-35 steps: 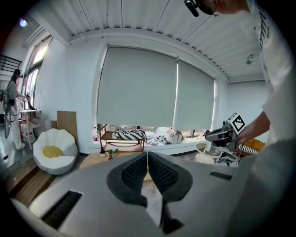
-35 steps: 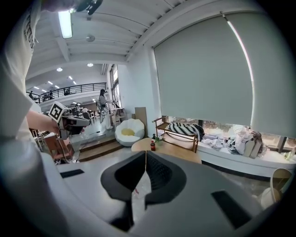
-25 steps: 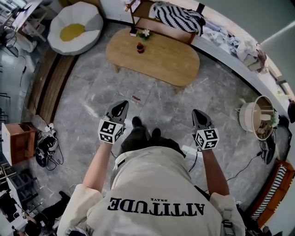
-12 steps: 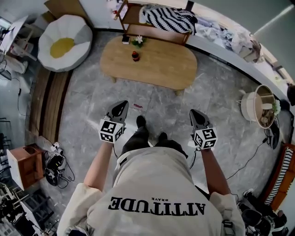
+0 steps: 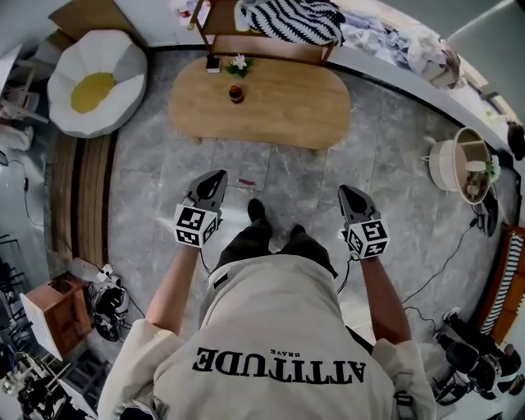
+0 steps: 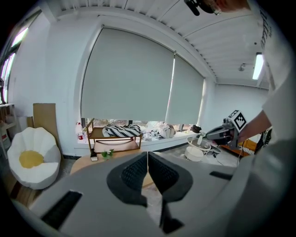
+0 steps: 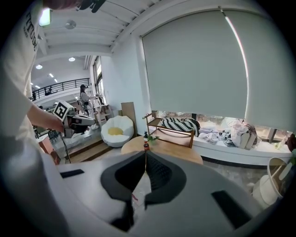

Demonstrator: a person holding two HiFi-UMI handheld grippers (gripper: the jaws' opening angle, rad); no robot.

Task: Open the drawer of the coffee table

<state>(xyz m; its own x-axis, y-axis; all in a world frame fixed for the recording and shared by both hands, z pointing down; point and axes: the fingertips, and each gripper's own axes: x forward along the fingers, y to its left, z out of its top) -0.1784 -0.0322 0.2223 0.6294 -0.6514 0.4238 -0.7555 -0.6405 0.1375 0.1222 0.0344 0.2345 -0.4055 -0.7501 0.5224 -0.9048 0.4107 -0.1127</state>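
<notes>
The oval wooden coffee table [image 5: 271, 107] stands on the grey floor ahead of me, a step or so beyond both grippers; no drawer shows from above. On its top sit a small dark red bottle [image 5: 236, 93], a little plant [image 5: 239, 62] and a small dark object [image 5: 212, 63]. My left gripper [image 5: 217, 176] is held at waist height, shut and empty. My right gripper [image 5: 344, 191] is level with it on the other side, also shut with nothing in it. The table [image 7: 173, 155] lies straight past the shut jaws in the right gripper view, and partly hidden behind them as the table [image 6: 88, 162] in the left gripper view.
A wooden shelf [image 5: 262, 37] with a striped black-and-white cloth [image 5: 287, 16] stands behind the table by the window ledge. A white and yellow beanbag [image 5: 90, 82] is at the far left. A round white side table [image 5: 461, 164] stands right. Cables and gear [image 5: 107, 299] lie at the lower left.
I have walked forward: the coffee table has come closer and sits more squarely ahead. Both grippers moved forward with me and stayed shut.
</notes>
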